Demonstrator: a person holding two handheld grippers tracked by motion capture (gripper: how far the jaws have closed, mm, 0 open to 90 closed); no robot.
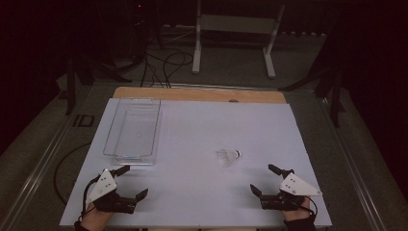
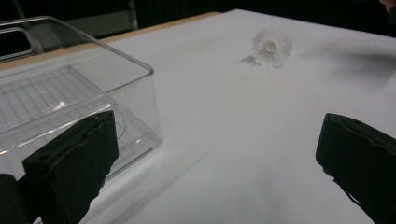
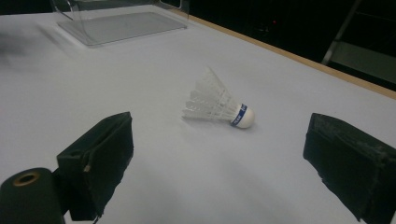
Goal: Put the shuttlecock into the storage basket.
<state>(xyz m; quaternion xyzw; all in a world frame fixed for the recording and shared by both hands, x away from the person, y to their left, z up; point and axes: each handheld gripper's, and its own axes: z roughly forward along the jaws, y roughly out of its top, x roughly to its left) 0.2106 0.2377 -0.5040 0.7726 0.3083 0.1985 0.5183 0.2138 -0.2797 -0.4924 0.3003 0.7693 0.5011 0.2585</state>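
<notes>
1. Down at the near edge of the white tabletop (image 1: 192,134), the left hand-held gripper (image 1: 129,182) sits low at the left corner, jaws spread wide, nothing between them.
2. Over at the near right corner, the right hand-held gripper (image 1: 266,178) mirrors it: jaws wide apart, gripping nothing, a hand in a dark sleeve behind it.
3. In the left gripper view, the left jaw stands just in front of the near corner of a clear plastic bin (image 2: 70,93); whether they touch I cannot tell.
4. A little farther in, right of centre, there's the shuttlecock (image 1: 229,155) lying on its side on the tabletop, well apart from both grippers.
5. The right gripper view frames it between the two jaws: white feather skirt to the left, white cork tip with a blue band to the right (image 3: 219,105).
6. Farther back on the left, the bin (image 1: 132,130) runs lengthwise toward the far edge, empty.
7. Beyond the tabletop: a wooden strip (image 1: 199,94), then cables (image 1: 163,67) and a grey metal frame (image 1: 235,33) on the floor.
</notes>
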